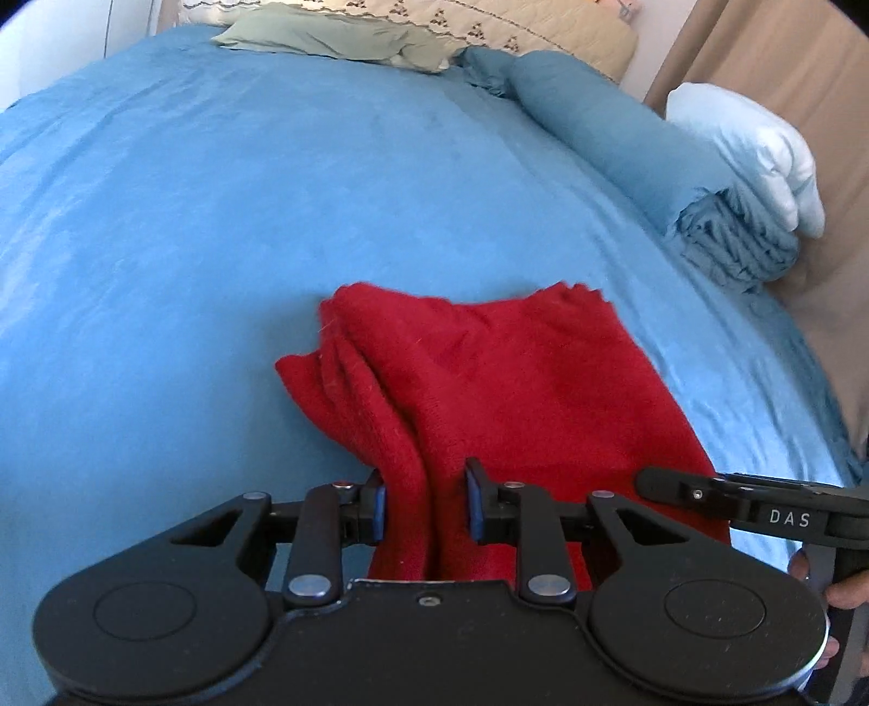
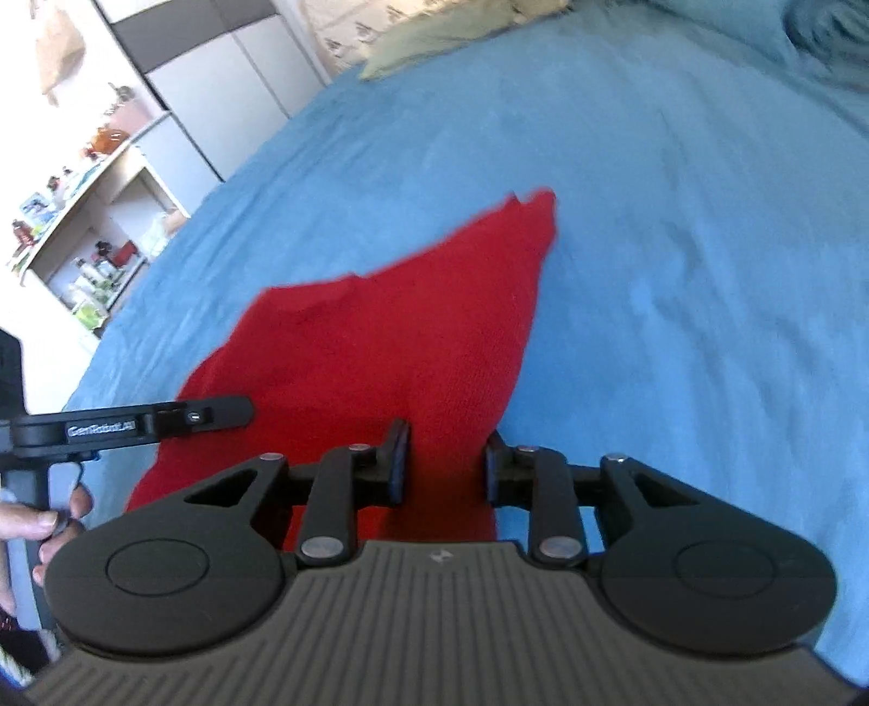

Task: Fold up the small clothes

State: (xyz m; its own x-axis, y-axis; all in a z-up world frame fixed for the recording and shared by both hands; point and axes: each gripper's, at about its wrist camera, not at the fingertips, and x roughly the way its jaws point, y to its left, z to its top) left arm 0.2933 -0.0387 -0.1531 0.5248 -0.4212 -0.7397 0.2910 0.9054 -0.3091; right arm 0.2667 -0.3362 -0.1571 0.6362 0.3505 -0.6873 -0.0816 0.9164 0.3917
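A red fleece cloth (image 1: 489,380) lies on the blue bed cover (image 1: 217,244); it also shows in the right wrist view (image 2: 391,347). My left gripper (image 1: 426,502) has the cloth's bunched near-left edge between its blue pads, jaws closed around the fabric. My right gripper (image 2: 445,467) has the cloth's near-right edge between its pads in the same way. The right gripper's body shows at the lower right of the left wrist view (image 1: 749,505), and the left gripper's body shows at the left of the right wrist view (image 2: 136,423). The cloth's far edge rests rumpled on the bed.
A rolled blue blanket (image 1: 652,152) and a white pillow (image 1: 760,157) lie at the bed's right side. A green pillow (image 1: 337,38) lies at the head. A shelf with small items (image 2: 92,233) stands beyond the bed's left edge.
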